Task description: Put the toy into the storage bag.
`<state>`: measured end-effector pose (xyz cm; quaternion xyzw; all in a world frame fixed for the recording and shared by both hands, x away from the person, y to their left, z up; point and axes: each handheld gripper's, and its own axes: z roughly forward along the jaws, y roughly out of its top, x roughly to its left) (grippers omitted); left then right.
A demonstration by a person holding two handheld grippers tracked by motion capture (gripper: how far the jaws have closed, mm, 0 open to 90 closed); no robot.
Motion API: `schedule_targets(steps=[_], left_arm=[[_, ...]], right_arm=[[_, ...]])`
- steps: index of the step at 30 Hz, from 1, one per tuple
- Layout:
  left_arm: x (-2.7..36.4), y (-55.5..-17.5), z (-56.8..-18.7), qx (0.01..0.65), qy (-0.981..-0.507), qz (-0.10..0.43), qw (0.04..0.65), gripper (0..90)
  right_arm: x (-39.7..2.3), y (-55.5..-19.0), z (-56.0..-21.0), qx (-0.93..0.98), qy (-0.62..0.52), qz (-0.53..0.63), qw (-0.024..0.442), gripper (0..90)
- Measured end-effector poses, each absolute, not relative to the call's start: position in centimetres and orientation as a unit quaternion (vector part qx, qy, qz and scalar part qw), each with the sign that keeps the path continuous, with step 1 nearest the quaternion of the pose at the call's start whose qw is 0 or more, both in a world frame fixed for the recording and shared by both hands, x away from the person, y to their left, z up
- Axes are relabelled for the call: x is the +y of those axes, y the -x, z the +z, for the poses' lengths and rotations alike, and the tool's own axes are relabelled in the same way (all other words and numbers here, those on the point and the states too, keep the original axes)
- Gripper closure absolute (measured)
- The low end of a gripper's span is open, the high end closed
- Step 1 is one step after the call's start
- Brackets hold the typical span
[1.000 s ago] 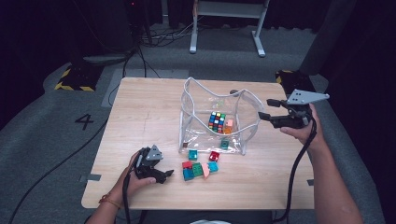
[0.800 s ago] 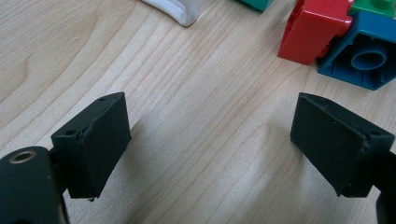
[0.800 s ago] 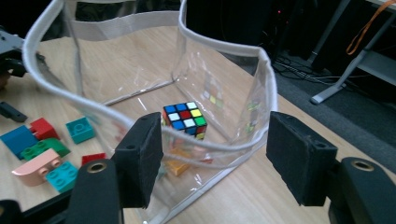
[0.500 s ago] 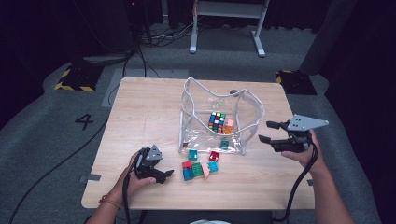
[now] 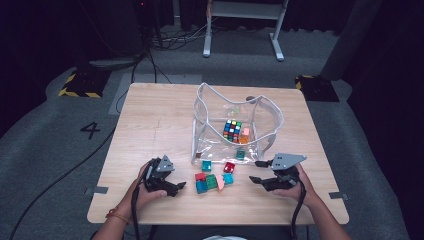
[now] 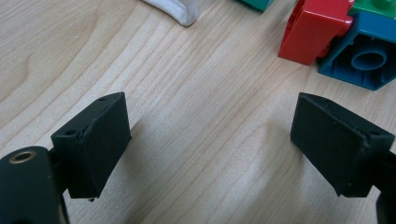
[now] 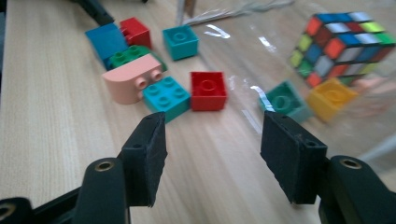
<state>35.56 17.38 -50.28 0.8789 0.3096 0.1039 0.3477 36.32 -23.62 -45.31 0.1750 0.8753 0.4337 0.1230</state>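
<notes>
behind clear bag [image 5: 265, 117] | cube [image 5: 232, 130] blurred | right claw [image 5: 257, 171] open

High view: fixed overhead, person's side, facing forward and down; whole table [image 5: 150, 125] mid-frame, floor beyond in the upper frame.

Left gripper view: rides low and close over the tabletop, looking along its jaws; bricks [image 6: 336, 35] at upper right, bag [image 6: 180, 9] edge at top.

Right gripper view: slightly farther back, angled across the wood; bricks [image 7: 163, 70] upper left, cube [image 7: 343, 44] upper right behind clear plastic.

Shared: brick cluster [image 5: 215, 177] appears in all three; the cube [image 5: 232, 130] in the high and right gripper views.
</notes>
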Motion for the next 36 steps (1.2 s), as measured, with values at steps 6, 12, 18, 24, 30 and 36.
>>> schedule_targets(steps=[6, 12, 18, 24, 30, 36], left_arm=[[17.4, -35.6, -50.3, 0.309, -0.879, 0.104, 0.348, 12.1], [17.4, -35.6, -50.3, 0.310, -0.879, 0.102, 0.348, 12.2], [17.4, -35.6, -50.3, 0.310, -0.879, 0.103, 0.348, 12.1], [17.4, -35.6, -50.3, 0.310, -0.879, 0.104, 0.347, 12.2], [17.4, -35.6, -50.3, 0.310, -0.879, 0.104, 0.348, 12.1], [17.4, -35.6, -50.3, 0.310, -0.879, 0.104, 0.348, 12.2]], right_arm=[[-21.1, -36.1, -47.4, 0.896, -0.150, 0.408, 0.091, 42.1], [-18.7, -36.2, -48.5, 0.903, -0.137, 0.401, 0.074, 42.9], [-17.2, -36.8, -49.4, 0.908, -0.145, 0.386, 0.076, 41.0], [-16.6, -37.5, -49.9, 0.906, -0.133, 0.394, 0.073, 37.7], [-16.0, -37.8, -50.0, 0.904, -0.138, 0.399, 0.058, 41.6], [-15.9, -37.9, -50.1, 0.903, -0.120, 0.408, 0.056, 49.2]])
